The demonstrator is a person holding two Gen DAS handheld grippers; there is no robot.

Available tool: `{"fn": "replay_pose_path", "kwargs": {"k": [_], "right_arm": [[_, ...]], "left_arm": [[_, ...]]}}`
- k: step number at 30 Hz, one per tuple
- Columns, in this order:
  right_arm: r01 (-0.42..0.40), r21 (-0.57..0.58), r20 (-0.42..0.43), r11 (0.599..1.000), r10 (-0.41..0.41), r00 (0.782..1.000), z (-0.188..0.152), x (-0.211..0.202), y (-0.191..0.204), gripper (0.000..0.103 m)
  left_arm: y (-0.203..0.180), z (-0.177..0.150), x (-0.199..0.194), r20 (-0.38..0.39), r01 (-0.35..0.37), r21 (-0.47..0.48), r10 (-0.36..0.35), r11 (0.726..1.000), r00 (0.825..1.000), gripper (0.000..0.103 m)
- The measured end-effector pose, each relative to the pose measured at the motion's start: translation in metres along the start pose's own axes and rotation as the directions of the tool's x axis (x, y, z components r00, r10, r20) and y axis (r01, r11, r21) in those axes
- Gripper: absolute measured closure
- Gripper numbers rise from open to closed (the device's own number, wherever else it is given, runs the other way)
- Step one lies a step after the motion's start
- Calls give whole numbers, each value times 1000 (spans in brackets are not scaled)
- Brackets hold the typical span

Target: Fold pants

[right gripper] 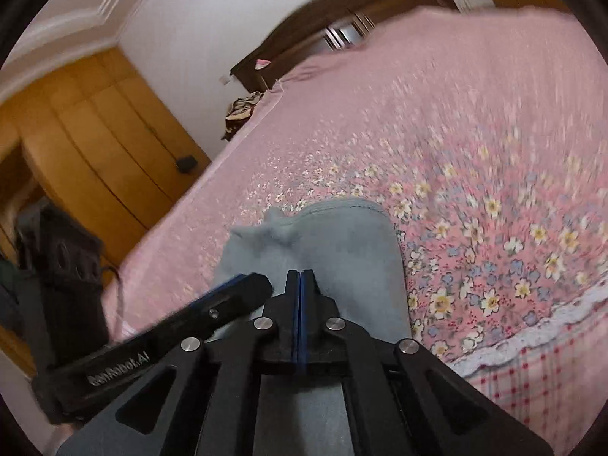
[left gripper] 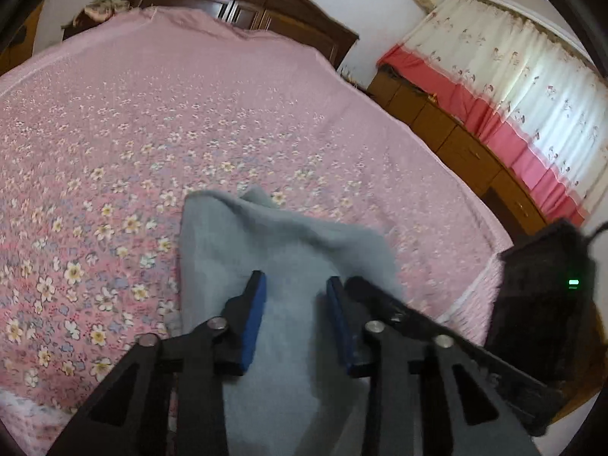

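Left wrist view: grey-blue pants (left gripper: pixel 273 266) lie on the pink floral bedspread (left gripper: pixel 152 133), near the bed's foot edge. Left claw (left gripper: pixel 296 288) sits above them, blue pads (left gripper: pixel 255 315) partly apart, cloth showing in the gap; no grip evident. The fabric's long axis runs straight ahead from the claw. Right claw's finger enters just beside, at right.

Right wrist view: right claw (right gripper: pixel 300 285) fully closed, pads together; whether cloth is pinched cannot be told. Pants (right gripper: pixel 342 250) extend ahead and beneath. Left claw (right gripper: pixel 243 285) is alongside, equally near.
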State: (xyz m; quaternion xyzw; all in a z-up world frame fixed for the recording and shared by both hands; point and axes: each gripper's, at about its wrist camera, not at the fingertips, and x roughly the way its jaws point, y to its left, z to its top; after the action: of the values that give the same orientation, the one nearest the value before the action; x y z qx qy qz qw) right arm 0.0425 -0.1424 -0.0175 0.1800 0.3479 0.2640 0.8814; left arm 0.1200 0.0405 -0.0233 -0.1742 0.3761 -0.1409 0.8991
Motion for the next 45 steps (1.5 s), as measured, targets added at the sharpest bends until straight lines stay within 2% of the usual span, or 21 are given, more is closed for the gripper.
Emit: {"fn": "replay_pose_path", "kwargs": {"k": [2,6,8,9,13,19,21,24,26,29,31,33,35,36,38,40,41,42,43,44,45], "right_arm": [[26,-16,-9,1000,-26,1000,3,-1,7,103],[-51,128,26,990,48,998,4,-36,-4,103],[-46,141,-9,989,48,999,-6,-39,-13,103],[-45,135,-52,990,52,997,-13,-29,-20,103],[-106,202,-40,974,116,992,-19,-26,-38,103],[-172,286,-43,943,192,980,-8,-46,-36,103],[-165,283,-59,945,188,980,-16,-56,-38,103],[-116,244,-106,963,145,984,-28,-56,-42,103],[-112,238,-94,965,138,986,-40,-62,-49,103],[-67,169,-95,983,84,992,-38,-65,-34,103],[-76,177,-88,981,92,992,-34,-74,-30,101],[-116,239,-83,964,139,987,-35,-83,-36,93],[-157,288,-75,945,186,980,-38,-92,-44,92],[-187,315,-70,931,219,973,-39,-96,-48,92],[-294,344,-58,892,333,941,-42,-100,-49,92],[-341,302,-71,890,377,923,-45,-101,-41,92],[-327,274,-90,904,363,927,-47,-100,-38,92],[-241,229,-156,943,280,947,-51,-91,-34,98],[-189,220,-196,957,233,952,-55,-83,-34,103],[-152,252,-230,956,212,950,-64,-73,-42,103],[-180,299,-203,937,247,947,-68,-72,-50,103]], "left_arm": [[2,-3,-4,20,7,-12,-6,1000,1000,75],[2,3,-19,31,-5,-39,6,999,1000,74],[1,-3,-35,68,-4,-57,8,998,998,73],[1,-8,-39,67,-6,-62,10,998,998,73],[10,-26,-24,34,-43,-50,45,998,998,74],[3,-13,-50,-4,-32,-88,31,996,999,72],[-2,-18,-66,7,-3,-86,3,996,1000,67],[-8,-37,-72,-17,-29,-43,28,999,999,67],[-3,-47,-65,-19,-36,-33,35,999,999,68],[-3,-46,-60,-28,-34,-41,33,999,999,68],[-7,-39,-64,-51,-46,-30,44,998,998,67],[-11,-32,-71,-61,-59,-24,58,998,996,67],[-14,-25,-79,-57,-48,-37,46,998,997,53],[-14,-25,-84,-56,-35,-41,32,999,998,50],[-17,-28,-92,-50,-18,-35,16,999,999,50],[-26,-32,-98,-49,56,-12,-56,998,997,50],[-30,-34,-98,-55,80,-3,-80,997,995,50],[-36,-37,-95,-71,93,11,-92,996,993,50],[-37,-41,-90,-93,83,21,-80,996,992,50],[-39,-46,-82,-123,46,35,-41,998,992,54],[-38,-50,-72,-149,-3,53,11,999,989,60]]}}
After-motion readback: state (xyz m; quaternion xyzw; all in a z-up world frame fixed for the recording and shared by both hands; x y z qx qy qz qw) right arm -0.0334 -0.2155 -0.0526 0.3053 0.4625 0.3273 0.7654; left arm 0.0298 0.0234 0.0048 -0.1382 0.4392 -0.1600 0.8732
